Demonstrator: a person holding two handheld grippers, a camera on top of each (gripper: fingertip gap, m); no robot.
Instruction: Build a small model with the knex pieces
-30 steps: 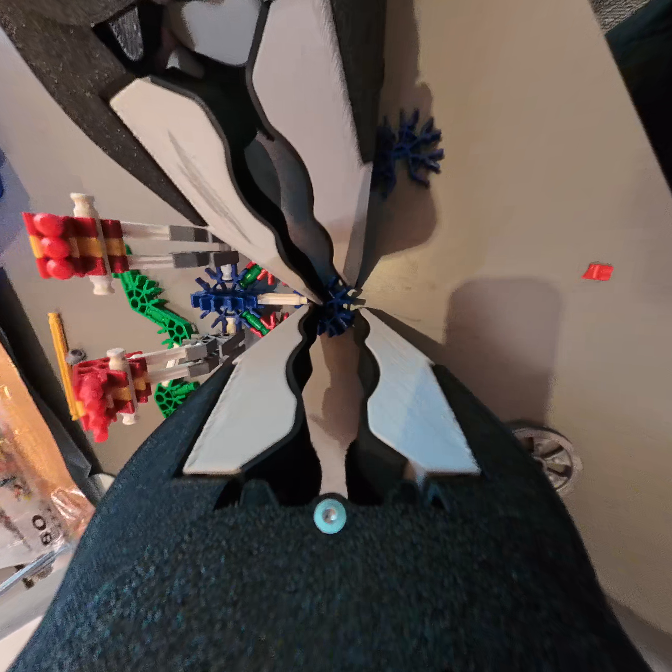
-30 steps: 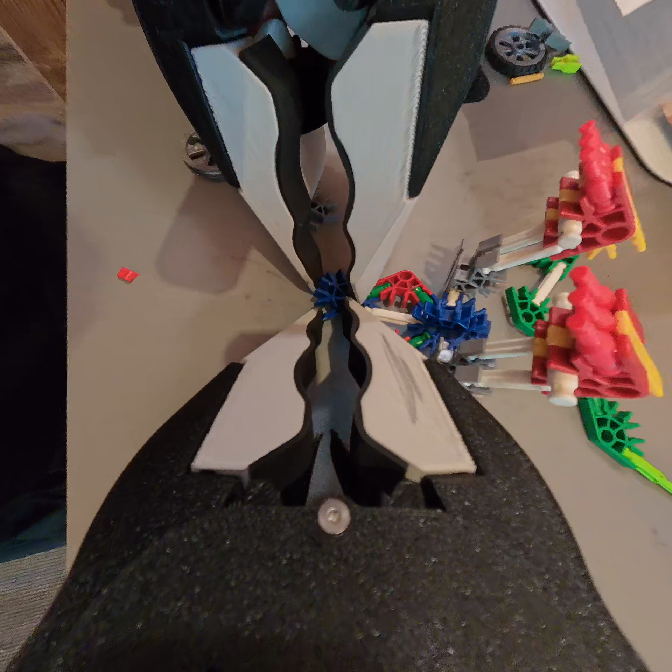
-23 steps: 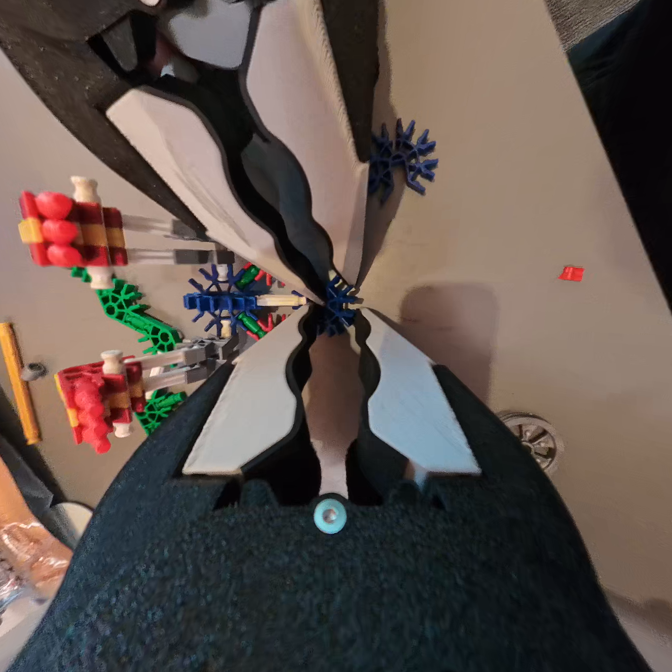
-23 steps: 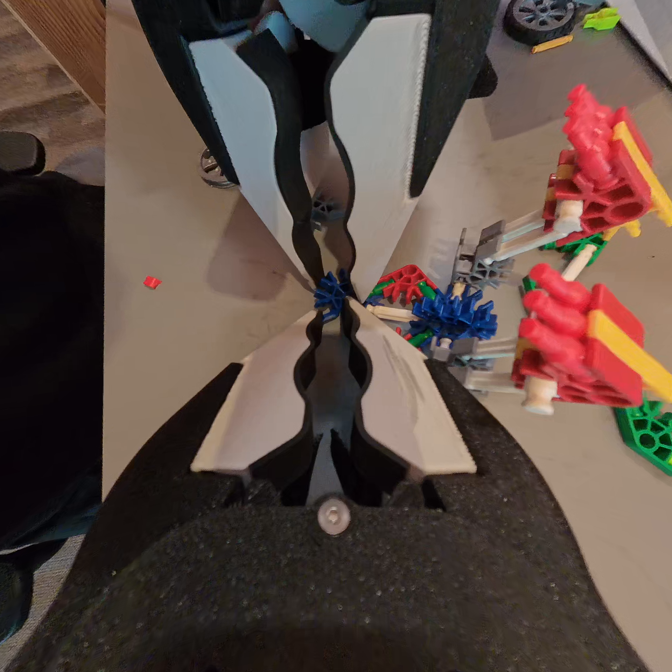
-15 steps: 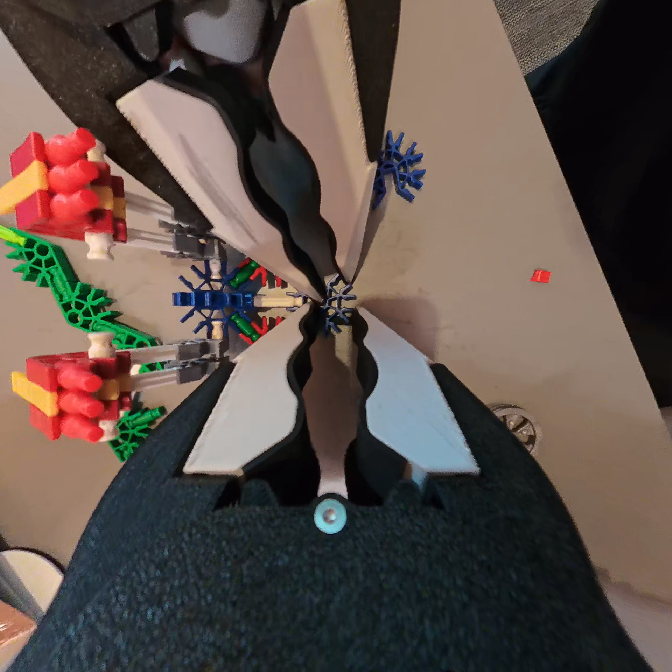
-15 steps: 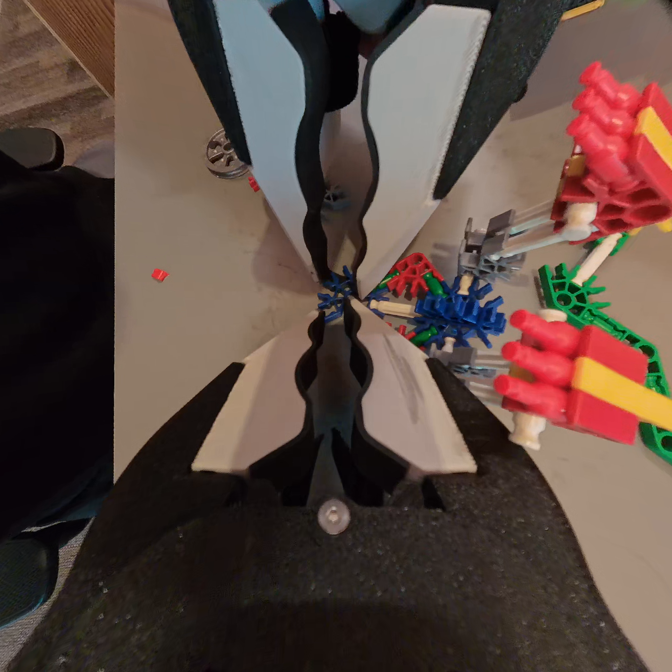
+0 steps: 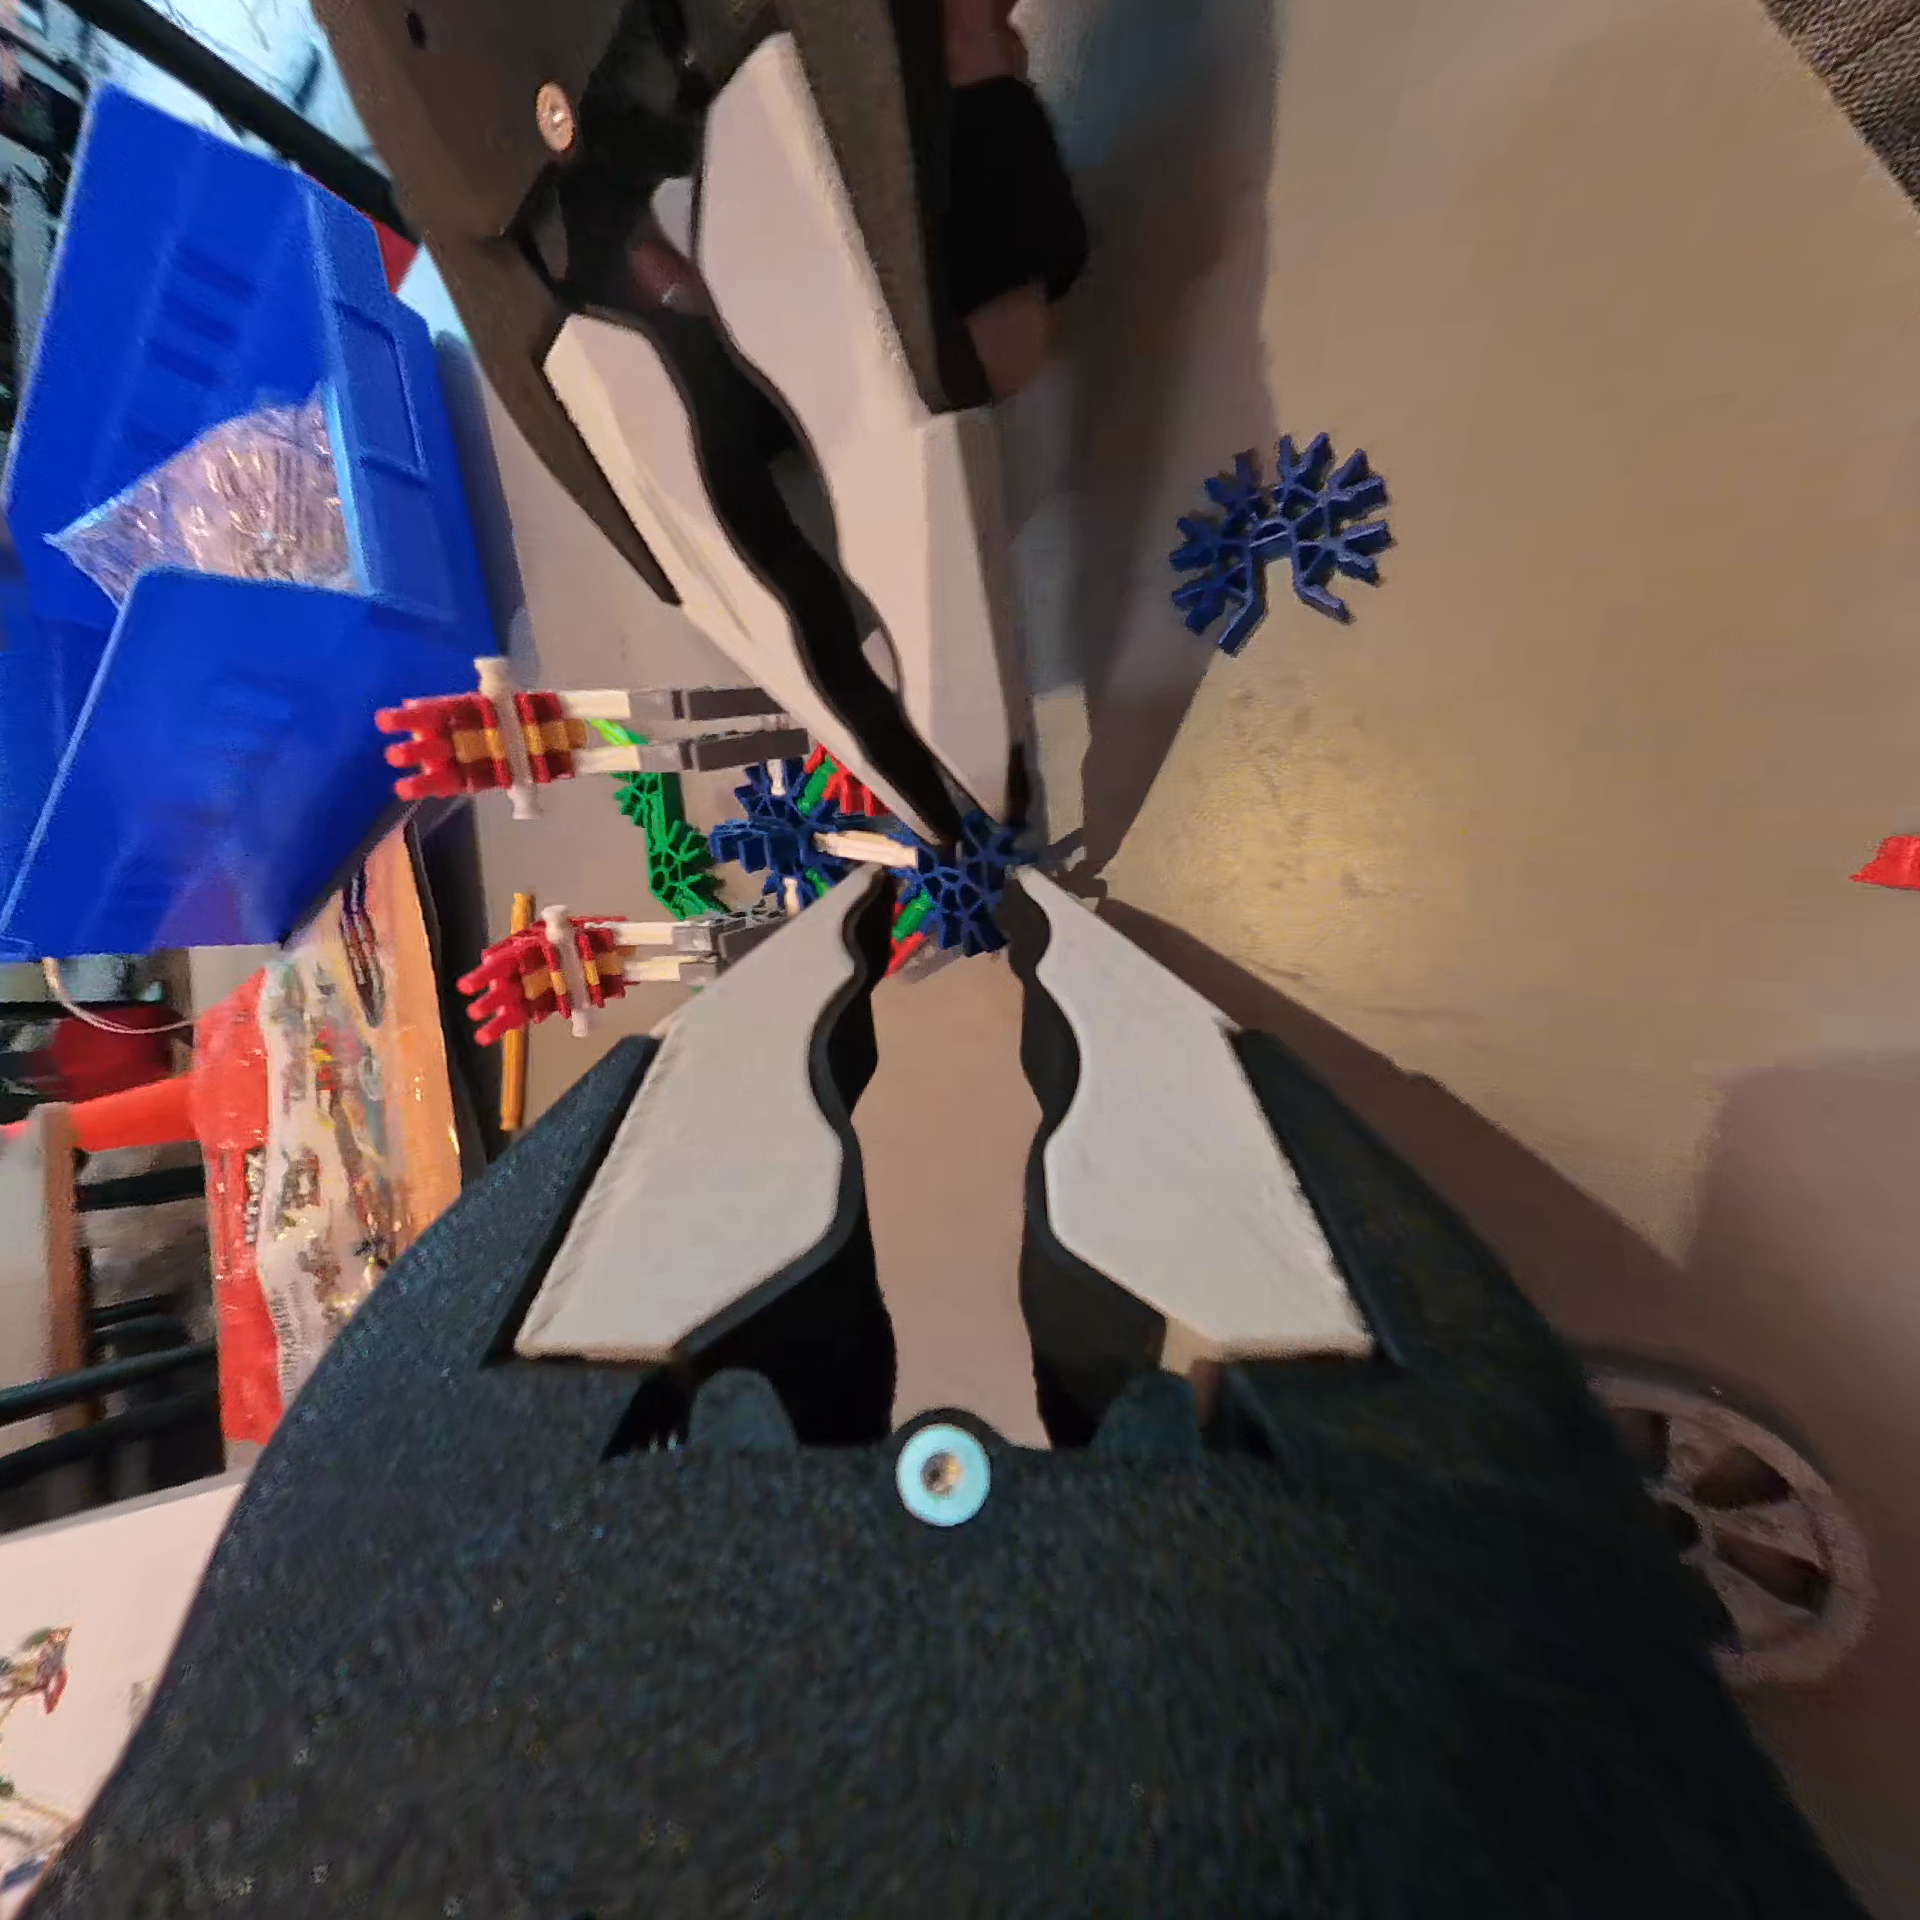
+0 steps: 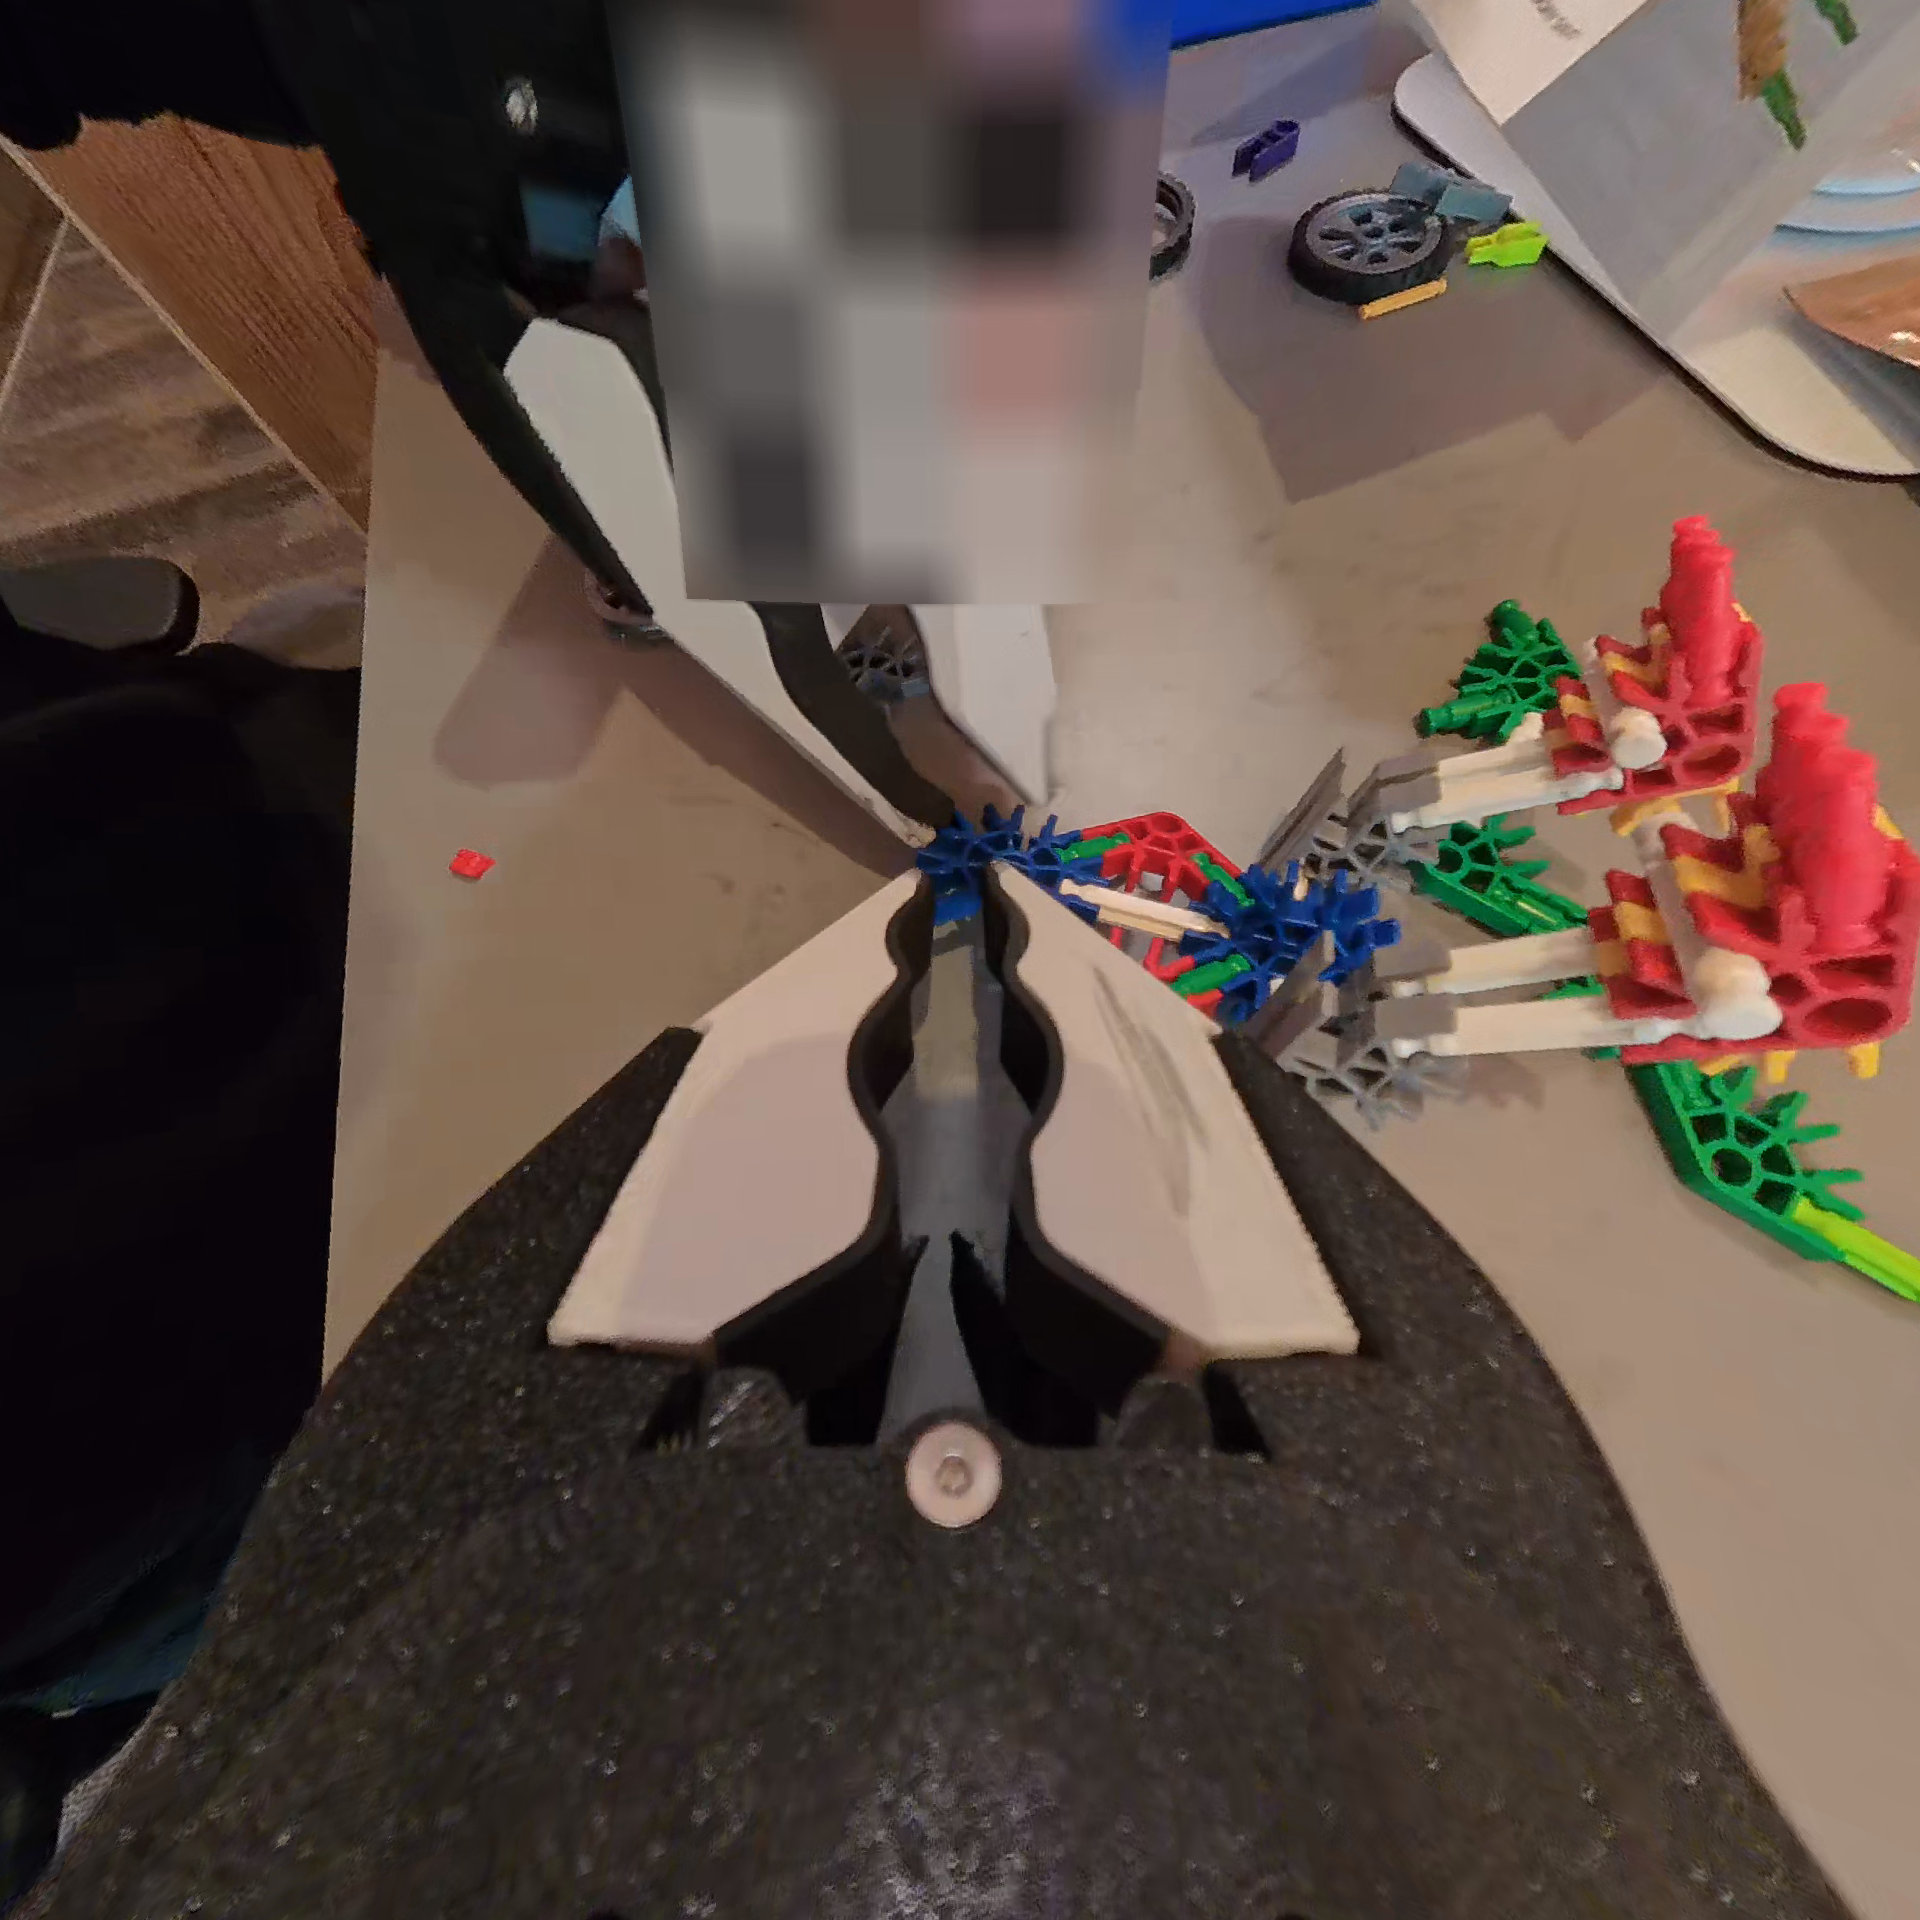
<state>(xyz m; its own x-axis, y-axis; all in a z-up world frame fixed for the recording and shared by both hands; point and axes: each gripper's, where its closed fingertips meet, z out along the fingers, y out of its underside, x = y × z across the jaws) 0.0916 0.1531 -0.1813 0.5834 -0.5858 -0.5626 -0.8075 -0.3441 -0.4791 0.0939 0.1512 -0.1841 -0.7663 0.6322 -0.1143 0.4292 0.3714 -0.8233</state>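
The left gripper [image 7: 951, 883] and the right gripper [image 8: 956, 883] meet tip to tip over the beige table [image 7: 1455, 312], both with jaws clamped on the same small blue snowflake connector [image 7: 961, 883], which caps one end of a white rod [image 8: 1132, 914] of the toy model [image 8: 1558, 935]. Against a second ago the pair has tilted and drawn back from the table, so the model now hangs from that connector with its red and yellow ends [image 7: 478, 743] pointing away from it. A spare blue connector [image 7: 1283, 540] lies loose on the table beyond the held one, and a small red piece [image 8: 471, 862] lies off to the side. New in the left wrist view are a blue bin [image 7: 208, 520] and an orange printed bag [image 7: 332, 1143] beyond the model; a grey wheel [image 7: 1745, 1538] sits near the left gripper's body.
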